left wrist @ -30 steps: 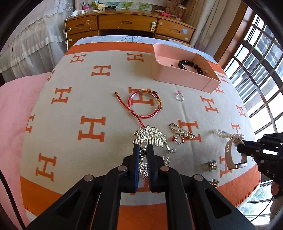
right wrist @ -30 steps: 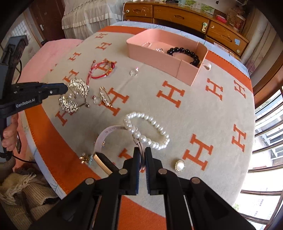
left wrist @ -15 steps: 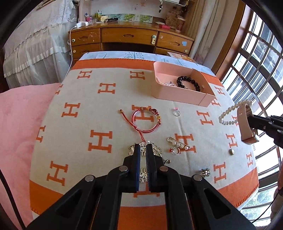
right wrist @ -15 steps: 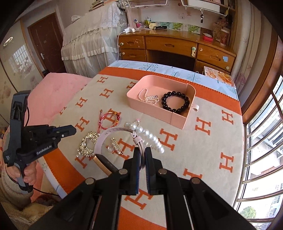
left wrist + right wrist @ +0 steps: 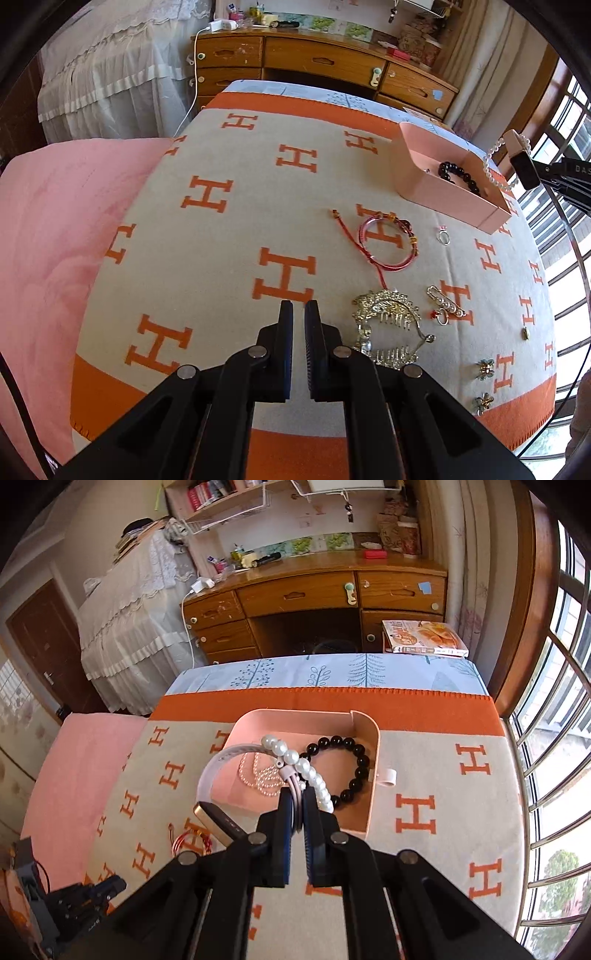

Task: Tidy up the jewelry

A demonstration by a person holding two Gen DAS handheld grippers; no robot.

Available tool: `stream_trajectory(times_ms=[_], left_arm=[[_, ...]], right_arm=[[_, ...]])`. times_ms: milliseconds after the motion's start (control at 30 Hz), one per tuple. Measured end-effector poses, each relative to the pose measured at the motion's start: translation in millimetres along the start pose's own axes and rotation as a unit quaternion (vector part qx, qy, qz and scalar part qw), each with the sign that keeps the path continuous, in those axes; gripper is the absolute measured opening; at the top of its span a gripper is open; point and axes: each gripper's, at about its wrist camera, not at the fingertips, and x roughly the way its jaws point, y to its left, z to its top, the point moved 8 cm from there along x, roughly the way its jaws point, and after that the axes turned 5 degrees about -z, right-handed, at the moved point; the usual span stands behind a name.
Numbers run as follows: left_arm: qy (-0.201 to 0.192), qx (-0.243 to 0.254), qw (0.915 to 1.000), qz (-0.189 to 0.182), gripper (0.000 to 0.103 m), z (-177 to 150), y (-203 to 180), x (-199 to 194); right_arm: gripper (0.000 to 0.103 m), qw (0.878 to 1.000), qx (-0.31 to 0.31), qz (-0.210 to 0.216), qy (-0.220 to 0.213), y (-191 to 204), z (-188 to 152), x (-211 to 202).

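Jewelry everywhere on the orange-and-beige blanket (image 5: 229, 236), some of it already in the pink tray (image 5: 373, 775). Right gripper (image 5: 296, 794) up over the tray's near side, jaws clamped together on a pale watch strap (image 5: 214, 771) and a pearl bracelet (image 5: 295, 757), both dangling clear of the blanket. Gold watch body (image 5: 218, 821) hanging low at the left of the fingers. Seen from the left wrist, same load held high beside the tray's far right corner, pearl bracelet (image 5: 489, 170) looping down past the rim.

Inside the tray: black bead bracelet (image 5: 351, 764) on the right, a fine pearl strand (image 5: 258, 779) bunched on the left, partly hidden behind the held strap.

Left gripper (image 5: 298, 314) hovering low over bare blanket, jaws nearly together with a thin gap showing, nothing between them. Just to its right, a gold comb ornament (image 5: 388, 317) lying flat. Beyond that, a red cord bracelet (image 5: 384, 243) with its tail stretched out left. Small ring (image 5: 443, 236) near the tray's front wall. Pearl pin (image 5: 445, 301) right of the comb, a tiny red-stoned ring (image 5: 439, 317) touching it. Two flower studs (image 5: 485, 367) near the blanket's orange border, well apart from the tray.
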Motion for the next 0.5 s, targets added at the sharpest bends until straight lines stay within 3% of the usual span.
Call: stream_trajectory(times_ms=[267, 333, 400, 500], left_arm=[[0.006, -0.016, 0.9998, 0.008, 0.007, 2, 17, 7], [0.010, -0.016, 0.9998, 0.006, 0.012, 1, 18, 10], [0.011, -0.016, 0.9998, 0.001, 0.024, 1, 18, 12], [0.015, -0.016, 0.9997, -0.005, 0.027, 1, 15, 16]], right_arm=[[0.009, 0.996, 0.062, -0.029, 0.063, -14, 3, 82], [0.014, 0.994, 0.068, -0.039, 0.077, -17, -3, 93], [0.015, 0.994, 0.068, -0.040, 0.081, -17, -8, 96], [0.015, 0.995, 0.069, -0.033, 0.060, -19, -9, 84]])
